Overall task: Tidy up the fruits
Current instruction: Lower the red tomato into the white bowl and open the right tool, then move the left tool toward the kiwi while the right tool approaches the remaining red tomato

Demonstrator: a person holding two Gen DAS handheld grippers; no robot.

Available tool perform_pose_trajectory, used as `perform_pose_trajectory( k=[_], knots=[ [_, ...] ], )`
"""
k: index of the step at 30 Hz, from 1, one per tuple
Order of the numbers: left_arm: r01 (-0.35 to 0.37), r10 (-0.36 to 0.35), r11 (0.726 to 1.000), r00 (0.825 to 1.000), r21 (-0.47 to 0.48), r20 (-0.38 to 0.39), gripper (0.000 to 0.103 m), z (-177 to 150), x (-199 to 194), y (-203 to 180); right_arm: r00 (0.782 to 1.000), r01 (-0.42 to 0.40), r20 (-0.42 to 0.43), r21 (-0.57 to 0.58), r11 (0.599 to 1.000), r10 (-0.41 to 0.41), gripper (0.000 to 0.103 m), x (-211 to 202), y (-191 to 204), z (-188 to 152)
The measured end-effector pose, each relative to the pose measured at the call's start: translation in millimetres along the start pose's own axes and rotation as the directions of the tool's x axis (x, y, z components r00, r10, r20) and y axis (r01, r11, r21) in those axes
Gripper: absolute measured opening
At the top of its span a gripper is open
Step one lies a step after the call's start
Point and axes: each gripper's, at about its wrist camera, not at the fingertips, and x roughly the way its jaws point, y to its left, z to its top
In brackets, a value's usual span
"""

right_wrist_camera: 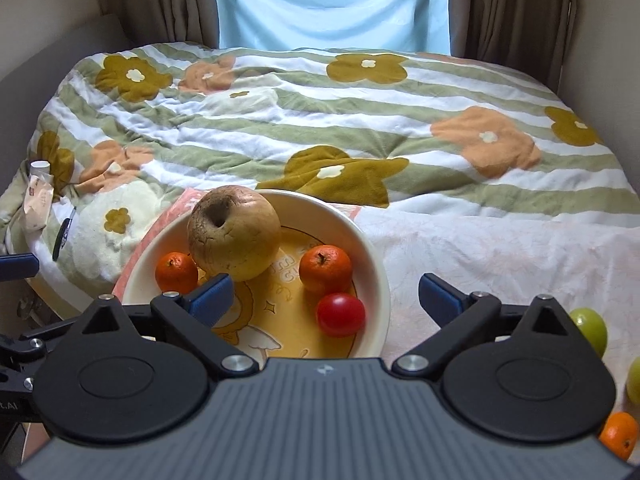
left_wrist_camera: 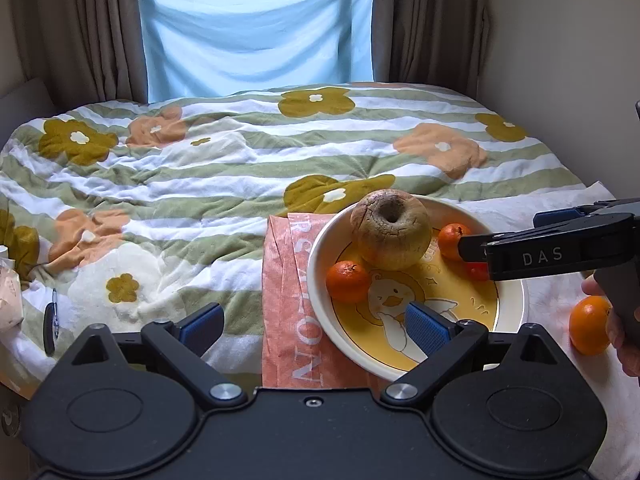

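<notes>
A cream plate (right_wrist_camera: 376, 264) with a yellow duck picture holds a big brown wrinkled fruit (right_wrist_camera: 234, 232), two mandarins (right_wrist_camera: 176, 272) (right_wrist_camera: 325, 268) and a red tomato (right_wrist_camera: 340, 314). My right gripper (right_wrist_camera: 326, 298) hangs open over the plate's near side, and the tomato lies free below the gap, touched by neither pad. In the left wrist view the plate (left_wrist_camera: 316, 264) is at centre right, and the right gripper (left_wrist_camera: 502, 232) reaches in from the right, partly hiding the tomato (left_wrist_camera: 476, 270). My left gripper (left_wrist_camera: 314, 326) is open and empty at the plate's near left rim.
The plate rests on an orange-pink cloth (left_wrist_camera: 288, 320) on a flowered quilt (left_wrist_camera: 200, 184). Loose fruit lies on the white sheet at right: an orange (left_wrist_camera: 590, 324) (right_wrist_camera: 618, 434) and two green fruits (right_wrist_camera: 592, 328). A pen (left_wrist_camera: 50, 320) and a packet (right_wrist_camera: 38, 196) are at far left.
</notes>
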Motion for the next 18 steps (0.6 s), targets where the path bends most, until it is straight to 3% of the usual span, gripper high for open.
perform_pose_trajectory(
  k=[9,18],
  knots=[
    [-0.001,0.002,1.000,1.000,-0.018,0.031,0.099,1.5,-16.3,-3.0,0.999,0.018,0.035,-0.016,1.000,-0.018,0.103,-26.1,5.5,-0.3],
    [-0.036,0.040,0.998,0.994,-0.045,0.103,0.099,-0.8,-60.4,-19.1,0.997,-0.005,0.079,-0.019,1.000,0.006,0.103,-79.7,-4.3,-9.9]
  ],
)
